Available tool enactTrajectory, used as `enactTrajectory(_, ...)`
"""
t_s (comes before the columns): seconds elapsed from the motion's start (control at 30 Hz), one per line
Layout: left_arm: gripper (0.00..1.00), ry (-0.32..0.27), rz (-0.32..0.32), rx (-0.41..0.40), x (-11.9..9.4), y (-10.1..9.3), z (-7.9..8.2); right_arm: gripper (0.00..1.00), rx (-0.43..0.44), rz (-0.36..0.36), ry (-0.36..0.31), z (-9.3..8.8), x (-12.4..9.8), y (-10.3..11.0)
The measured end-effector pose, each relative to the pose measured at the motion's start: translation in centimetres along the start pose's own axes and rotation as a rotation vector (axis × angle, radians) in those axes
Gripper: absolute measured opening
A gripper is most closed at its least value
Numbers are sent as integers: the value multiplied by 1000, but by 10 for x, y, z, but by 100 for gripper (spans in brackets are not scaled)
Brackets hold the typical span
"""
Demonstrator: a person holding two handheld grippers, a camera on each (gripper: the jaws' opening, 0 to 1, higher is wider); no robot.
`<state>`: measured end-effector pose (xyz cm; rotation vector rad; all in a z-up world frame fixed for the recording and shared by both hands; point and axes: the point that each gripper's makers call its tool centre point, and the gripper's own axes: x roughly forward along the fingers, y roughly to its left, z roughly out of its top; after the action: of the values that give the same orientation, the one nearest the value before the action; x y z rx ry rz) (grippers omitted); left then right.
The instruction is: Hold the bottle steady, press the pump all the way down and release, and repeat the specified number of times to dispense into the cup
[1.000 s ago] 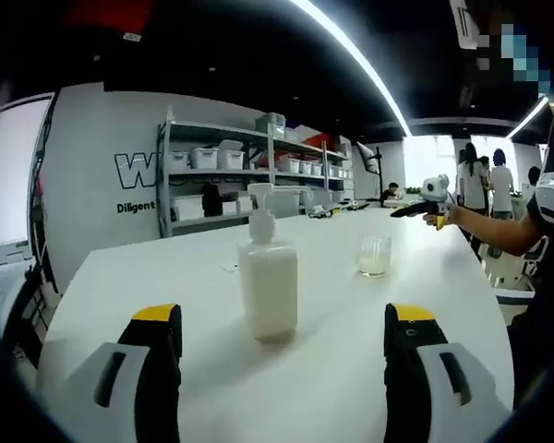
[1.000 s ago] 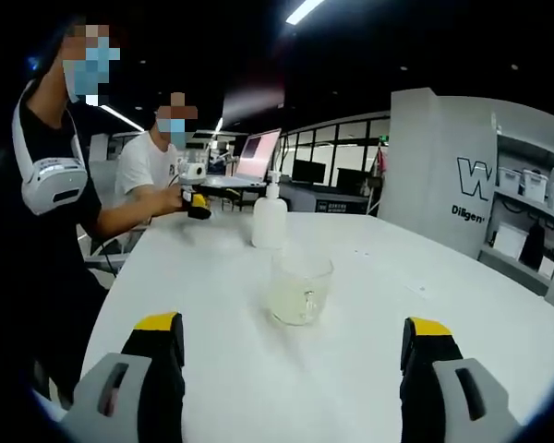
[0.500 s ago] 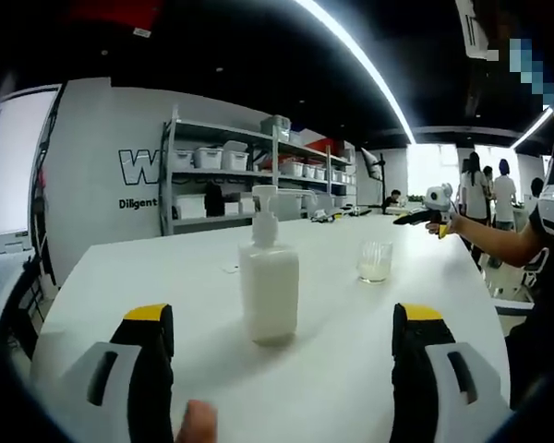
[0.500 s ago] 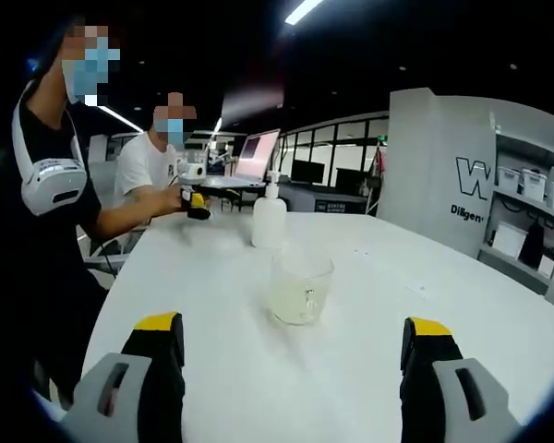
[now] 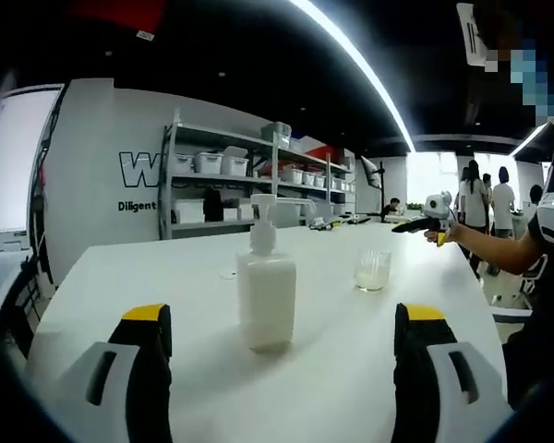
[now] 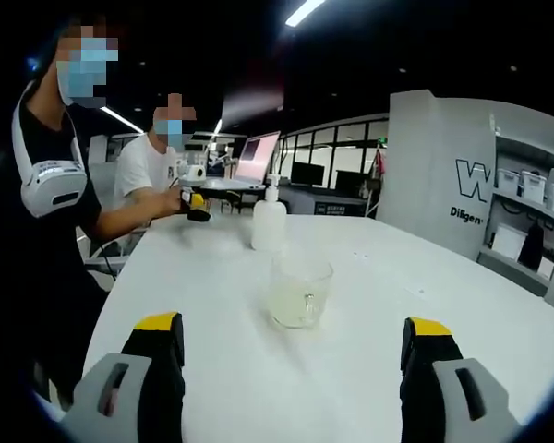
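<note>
We hold the left gripper (image 5: pixel 275 369) open before the bottle (image 5: pixel 265 286), upright on the white worktop (image 5: pixel 332 369). Our right gripper (image 6: pixel 295 369) is open facing the cup (image 6: pixel 299 289), with the bottle beyond it.
</note>
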<state>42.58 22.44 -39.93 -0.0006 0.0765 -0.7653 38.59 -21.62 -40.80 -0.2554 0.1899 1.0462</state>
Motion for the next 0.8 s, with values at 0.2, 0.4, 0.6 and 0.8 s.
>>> enactTrajectory(0.2, 99, -4, 15, -3, 3, 3, 1, 99, 5, 2, -11, 2, 0, -2)
enactTrajectory(0.4, 99, 4, 24, 5, 8, 4, 0, 99, 16, -3, -18, 4, 0, -5)
enactTrajectory(0.6, 98, 9, 27, 15, 13, 1, -1, 99, 18, -11, -30, 8, -1, -5)
enactTrajectory(0.8, 97, 9, 36, 27, 21, 2, -1, 99, 4, -10, -28, 11, 3, -1)
